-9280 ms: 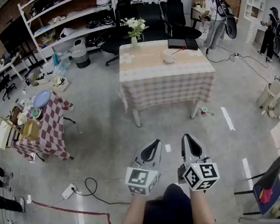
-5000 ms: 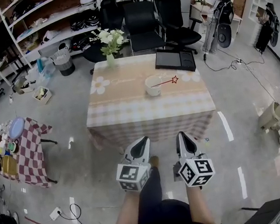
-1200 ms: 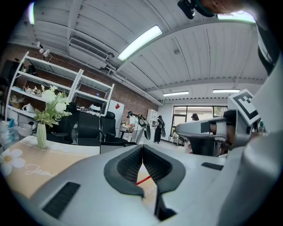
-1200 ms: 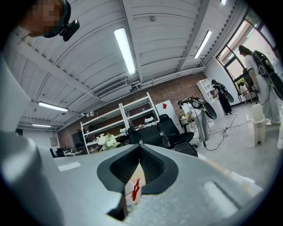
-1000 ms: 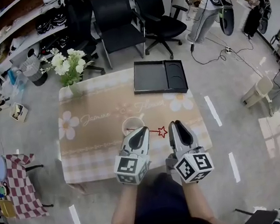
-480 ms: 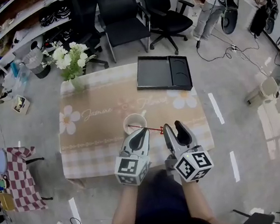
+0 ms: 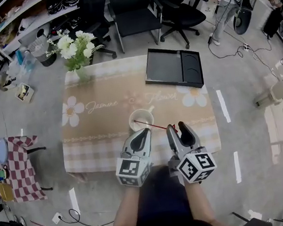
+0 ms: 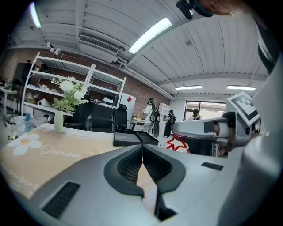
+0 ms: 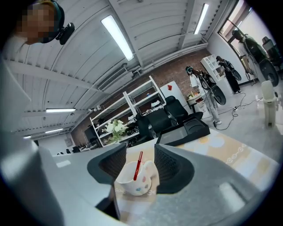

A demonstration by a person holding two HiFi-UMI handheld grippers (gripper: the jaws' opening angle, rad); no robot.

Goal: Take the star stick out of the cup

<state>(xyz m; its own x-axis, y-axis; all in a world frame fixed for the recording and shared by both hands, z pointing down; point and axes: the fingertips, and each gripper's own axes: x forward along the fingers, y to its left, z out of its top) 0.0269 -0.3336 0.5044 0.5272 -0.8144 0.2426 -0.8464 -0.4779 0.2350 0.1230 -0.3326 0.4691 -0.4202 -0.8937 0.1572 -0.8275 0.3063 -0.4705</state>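
Observation:
A white cup (image 7: 141, 119) stands near the front of the beige table (image 7: 93, 136), and a thin red star stick (image 7: 150, 125) leans out of it toward the right. My right gripper (image 7: 177, 127) hovers at the stick's star end. Its jaws have just been opening and stand open. In the right gripper view the cup (image 9: 132, 182) and stick (image 9: 137, 167) show ahead in the gap, untouched by my right gripper (image 9: 140, 149). My left gripper (image 7: 145, 132) is shut and empty just in front of the cup. In the left gripper view the red star (image 8: 177, 143) appears beyond my left gripper (image 8: 142, 149).
A black tray (image 7: 172, 68) lies at the table's back right and a vase of white flowers (image 7: 77, 46) at its back left. Black office chairs (image 7: 133, 6) stand behind the table. A small checkered table (image 7: 14, 164) is off to the left.
The person has walked up to the table. Both grippers have come down close to the cup. The right jaws have spread apart, while the left jaws stay together.

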